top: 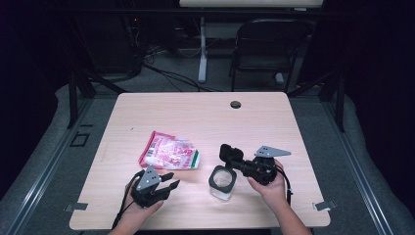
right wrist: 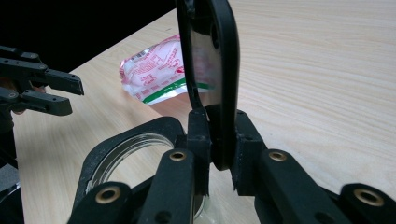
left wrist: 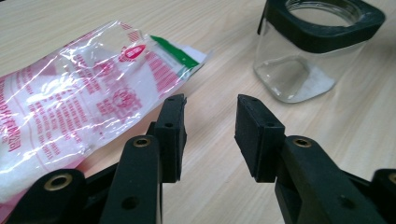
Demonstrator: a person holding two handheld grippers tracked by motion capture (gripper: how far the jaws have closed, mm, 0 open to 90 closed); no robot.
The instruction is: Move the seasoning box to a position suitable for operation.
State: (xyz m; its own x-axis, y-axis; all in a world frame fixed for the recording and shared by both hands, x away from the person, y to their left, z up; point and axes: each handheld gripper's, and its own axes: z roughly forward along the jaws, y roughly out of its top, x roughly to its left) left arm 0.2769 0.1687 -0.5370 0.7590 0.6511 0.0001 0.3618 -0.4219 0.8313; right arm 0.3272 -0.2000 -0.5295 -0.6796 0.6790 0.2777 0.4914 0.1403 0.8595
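Jar lid (right wrist: 210, 56), stiff black plastic, stands pinched at its edge in the right hand-held gripper (right wrist: 219, 154) above the fragile glass jar (top: 223, 182). Left hand-held gripper (left wrist: 210, 128) gapes empty beside the sachet (left wrist: 79, 107).

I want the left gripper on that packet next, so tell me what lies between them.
Nothing visible: bare wooden table lies between the open left gripper and the crinkled clear plastic packet with red print; the clear glass jar stands off to the other side.

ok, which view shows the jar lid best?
The right gripper view: the lid stands upright and close, pinched at its lower edge between the right gripper pads. In the high view it is small and dark. The left gripper view shows the jar open.
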